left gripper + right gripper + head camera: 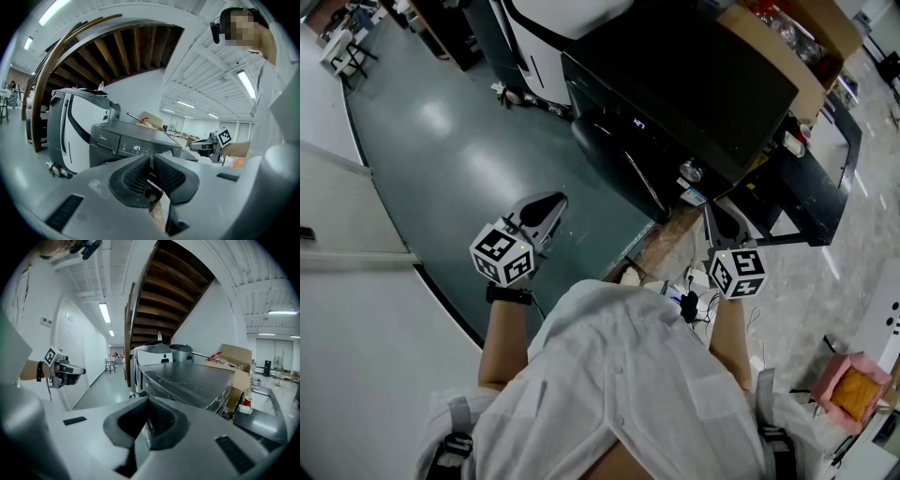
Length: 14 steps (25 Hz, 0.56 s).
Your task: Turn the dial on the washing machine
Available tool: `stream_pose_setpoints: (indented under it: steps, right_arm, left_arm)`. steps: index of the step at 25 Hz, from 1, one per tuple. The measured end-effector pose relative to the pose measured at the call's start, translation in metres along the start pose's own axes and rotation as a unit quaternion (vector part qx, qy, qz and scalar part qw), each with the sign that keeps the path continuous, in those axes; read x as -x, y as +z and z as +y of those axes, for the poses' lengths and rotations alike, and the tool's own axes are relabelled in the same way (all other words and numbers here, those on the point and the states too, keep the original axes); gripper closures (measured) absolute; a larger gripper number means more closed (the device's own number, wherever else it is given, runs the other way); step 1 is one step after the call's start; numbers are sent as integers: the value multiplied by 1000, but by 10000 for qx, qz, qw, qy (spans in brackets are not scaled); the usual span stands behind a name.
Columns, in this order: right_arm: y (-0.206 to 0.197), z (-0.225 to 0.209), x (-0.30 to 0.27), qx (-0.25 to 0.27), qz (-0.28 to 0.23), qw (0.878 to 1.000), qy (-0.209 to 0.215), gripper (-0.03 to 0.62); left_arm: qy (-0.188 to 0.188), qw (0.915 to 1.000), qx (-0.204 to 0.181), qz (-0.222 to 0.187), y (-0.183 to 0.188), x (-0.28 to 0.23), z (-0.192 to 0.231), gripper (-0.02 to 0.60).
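Observation:
The dark grey washing machine (675,84) stands ahead of me, its silver dial (691,172) on the front panel near the right corner. My left gripper (551,204) hovers over the green floor, left of the machine and apart from it, shut on nothing. My right gripper (724,216) is just below and right of the dial, not touching it, also shut and empty. In the left gripper view the lit panel and dial (167,153) show beyond the closed pads (140,174). The right gripper view looks along the machine's top (192,376).
A white appliance (553,19) stands left of the washer. A cardboard box (787,47) sits behind it, and a low black table (811,187) to its right holds a red cup (247,401). A pink box (853,384) lies on the floor at right. A wooden staircase (159,291) rises overhead.

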State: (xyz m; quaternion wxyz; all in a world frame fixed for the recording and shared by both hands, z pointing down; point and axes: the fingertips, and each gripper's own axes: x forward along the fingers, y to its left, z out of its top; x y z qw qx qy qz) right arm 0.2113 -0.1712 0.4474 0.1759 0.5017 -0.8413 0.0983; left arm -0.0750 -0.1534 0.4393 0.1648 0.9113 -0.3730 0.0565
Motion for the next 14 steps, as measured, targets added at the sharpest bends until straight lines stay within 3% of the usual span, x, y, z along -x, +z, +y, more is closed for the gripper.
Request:
stream_pose_setpoints:
  steps: [14]
  right_arm:
    - [-6,-2,-2,41,78,9998,159,594]
  left_arm:
    - [-53,9999,3,116,-4,-9,-7,565]
